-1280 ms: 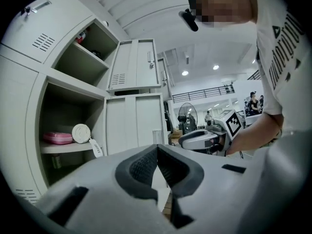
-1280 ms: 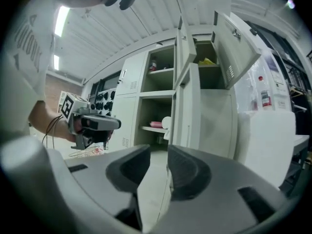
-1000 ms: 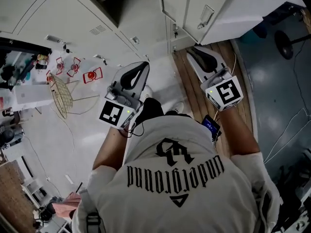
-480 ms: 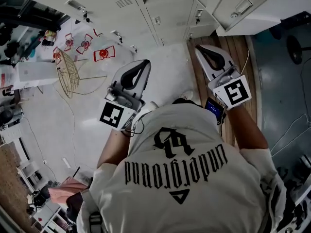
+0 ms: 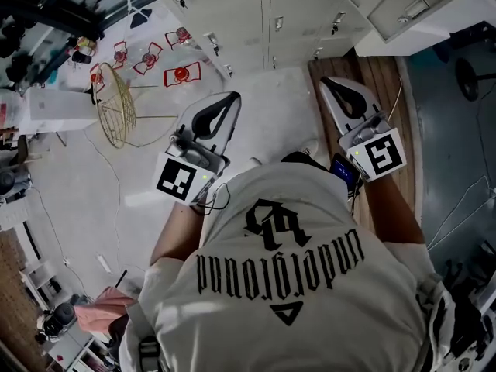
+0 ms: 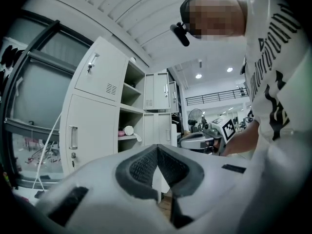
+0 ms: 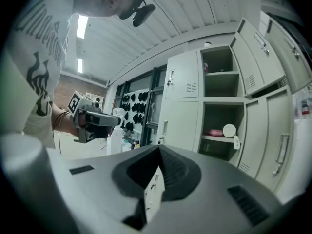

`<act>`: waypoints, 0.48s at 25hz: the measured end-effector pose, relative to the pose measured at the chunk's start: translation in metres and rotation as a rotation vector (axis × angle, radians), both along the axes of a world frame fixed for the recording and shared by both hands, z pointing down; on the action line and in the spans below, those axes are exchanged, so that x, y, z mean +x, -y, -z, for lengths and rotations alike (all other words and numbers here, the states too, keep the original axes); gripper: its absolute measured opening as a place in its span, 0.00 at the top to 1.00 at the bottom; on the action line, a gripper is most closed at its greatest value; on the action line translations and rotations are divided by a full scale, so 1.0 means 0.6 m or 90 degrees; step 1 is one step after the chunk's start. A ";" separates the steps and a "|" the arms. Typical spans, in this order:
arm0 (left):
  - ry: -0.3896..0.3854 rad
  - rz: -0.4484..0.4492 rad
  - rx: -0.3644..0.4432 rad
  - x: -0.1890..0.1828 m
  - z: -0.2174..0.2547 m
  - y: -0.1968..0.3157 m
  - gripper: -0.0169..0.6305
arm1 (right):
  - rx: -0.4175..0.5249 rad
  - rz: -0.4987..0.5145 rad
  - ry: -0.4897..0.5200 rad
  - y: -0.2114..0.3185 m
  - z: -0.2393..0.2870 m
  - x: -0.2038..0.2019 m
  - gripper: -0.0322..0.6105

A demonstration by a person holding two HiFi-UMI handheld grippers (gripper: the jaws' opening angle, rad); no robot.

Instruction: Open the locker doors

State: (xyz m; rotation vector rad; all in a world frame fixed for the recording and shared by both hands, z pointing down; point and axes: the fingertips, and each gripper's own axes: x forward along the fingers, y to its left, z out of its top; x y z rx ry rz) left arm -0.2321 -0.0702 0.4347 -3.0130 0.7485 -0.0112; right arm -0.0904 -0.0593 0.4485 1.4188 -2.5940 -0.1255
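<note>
The grey lockers (image 5: 256,6) stand along the top of the head view, some way ahead of both grippers. In the right gripper view two compartments (image 7: 219,126) are open, their doors (image 7: 256,57) swung to the right, and the doors to their left (image 7: 183,77) are closed. A white roll (image 7: 228,130) and a pink item lie on the lower shelf. My left gripper (image 5: 231,99) and right gripper (image 5: 332,82) are both held level in the air, shut and holding nothing. Neither touches a locker.
A gold wire basket (image 5: 116,115) and red fan-shaped pieces (image 5: 182,74) lie on the floor to the left. A wooden strip (image 5: 387,91) runs under the right gripper. An open door (image 5: 411,10) juts out at the top right. Cluttered desks line the left edge.
Both grippers and the person have drawn back from the lockers, which now sit farther off at the top of the head view. More floor and the wire basket have come into view.
</note>
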 end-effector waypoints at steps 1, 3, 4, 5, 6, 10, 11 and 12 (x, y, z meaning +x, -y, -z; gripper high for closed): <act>-0.002 -0.005 0.004 -0.017 0.000 -0.006 0.96 | 0.006 -0.003 0.000 -0.010 0.003 -0.017 0.94; -0.005 -0.014 0.008 -0.047 0.000 -0.018 0.96 | 0.021 -0.011 0.000 -0.028 0.008 -0.046 0.94; -0.005 -0.019 0.006 -0.059 -0.001 -0.025 0.96 | 0.027 -0.014 0.000 -0.037 0.009 -0.058 0.94; -0.006 -0.024 0.003 -0.069 -0.003 -0.032 0.96 | 0.029 -0.017 0.001 -0.047 0.010 -0.070 0.94; -0.010 -0.030 0.000 -0.077 -0.005 -0.040 0.96 | 0.029 -0.019 0.003 -0.057 0.011 -0.081 0.94; -0.012 -0.043 0.002 -0.097 -0.007 -0.074 0.96 | 0.032 -0.023 0.008 -0.100 0.014 -0.109 0.94; -0.008 -0.042 0.004 -0.099 -0.006 -0.083 0.96 | 0.034 -0.024 0.008 -0.110 0.015 -0.111 0.94; -0.004 -0.039 0.006 -0.100 -0.005 -0.090 0.96 | 0.037 -0.023 0.009 -0.119 0.017 -0.112 0.94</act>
